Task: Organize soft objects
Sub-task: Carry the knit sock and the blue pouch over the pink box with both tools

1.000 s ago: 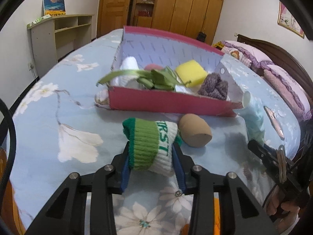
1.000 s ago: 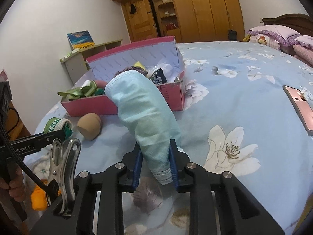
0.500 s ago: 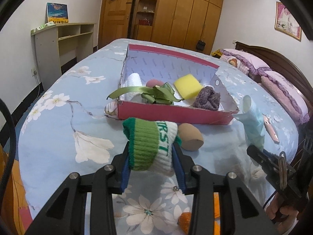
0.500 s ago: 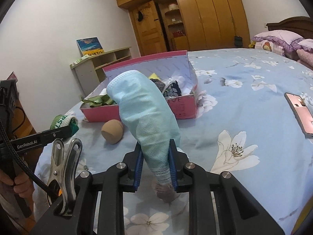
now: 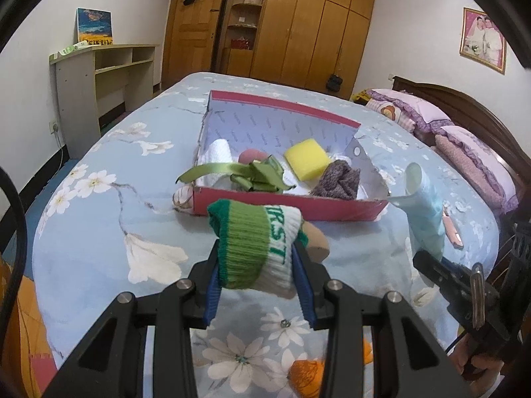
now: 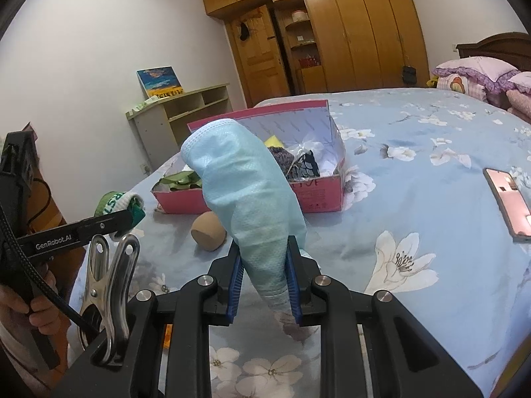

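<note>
My left gripper (image 5: 255, 258) is shut on a rolled green and white knit sock (image 5: 255, 242), held above the bed. The same sock (image 6: 116, 202) shows at the left of the right wrist view. My right gripper (image 6: 264, 265) is shut on a light blue face mask (image 6: 245, 192) that stands upright between the blue pads; the mask (image 5: 424, 209) also appears at the right of the left wrist view. A pink box (image 5: 298, 207) lies ahead on the bed with a yellow sponge (image 5: 307, 159), green ribbon (image 5: 252, 174), a white roll and a purple knit piece (image 5: 341, 180) inside.
A tan rounded object (image 6: 209, 235) lies on the floral blue bedspread (image 5: 99, 199) just before the box. A pink phone (image 6: 507, 205) lies on the bed at right. An orange object (image 5: 305, 374) sits low near the bed's edge. Pillows, a shelf and wardrobes stand beyond.
Both grippers have risen with their loads, and the views have tilted up. The box and tan object sit lower and smaller in view. Both grips are unchanged.
</note>
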